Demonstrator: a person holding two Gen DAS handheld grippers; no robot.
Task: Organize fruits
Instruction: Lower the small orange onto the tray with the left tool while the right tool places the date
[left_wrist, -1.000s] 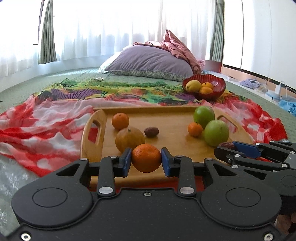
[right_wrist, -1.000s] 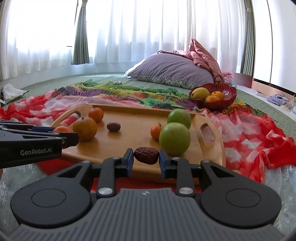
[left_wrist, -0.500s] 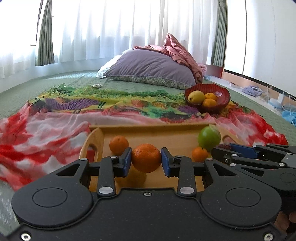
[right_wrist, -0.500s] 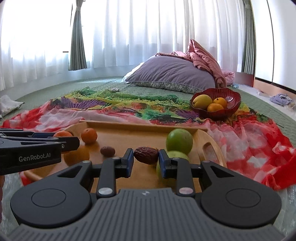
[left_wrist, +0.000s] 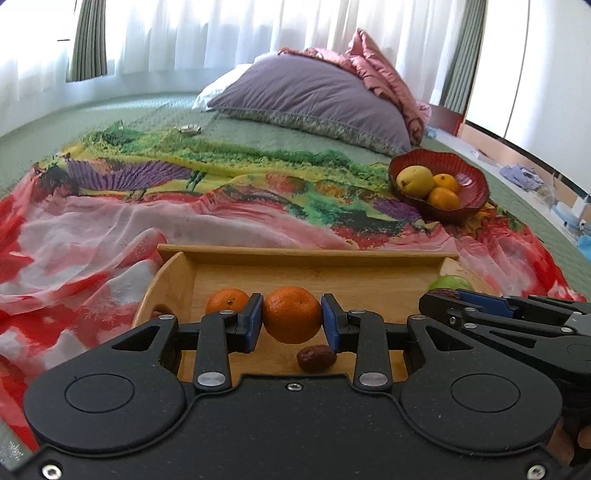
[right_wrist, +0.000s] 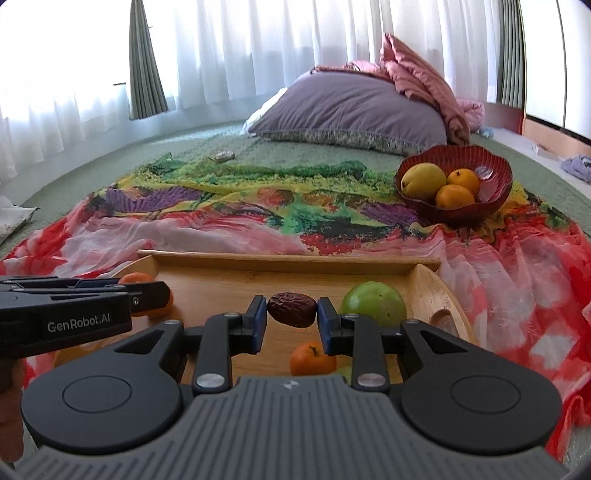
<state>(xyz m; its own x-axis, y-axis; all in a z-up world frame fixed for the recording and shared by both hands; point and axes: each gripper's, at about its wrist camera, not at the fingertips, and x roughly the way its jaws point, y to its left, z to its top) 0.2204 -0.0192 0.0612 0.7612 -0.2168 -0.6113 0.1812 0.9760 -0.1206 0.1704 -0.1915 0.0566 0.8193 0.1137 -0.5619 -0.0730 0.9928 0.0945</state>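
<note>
Two hand-held grippers have advanced over the wooden tray (left_wrist: 306, 251) toward the far-right red bowl (right_wrist: 495, 184): the left hand-held gripper (left_wrist: 291, 321) clamps an orange (left_wrist: 291, 314), the right hand-held gripper (right_wrist: 291, 319) a date (right_wrist: 291, 308). Delivery to the bowl seems next.

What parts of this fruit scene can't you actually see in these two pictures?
- Near half of the wooden tray: both views, behind the gripper bodies.
- Second green fruit: right view, only a sliver past the right gripper.
- Green apple: left view, mostly behind the right gripper.
- Red bowl bottom: under its fruit.
</note>
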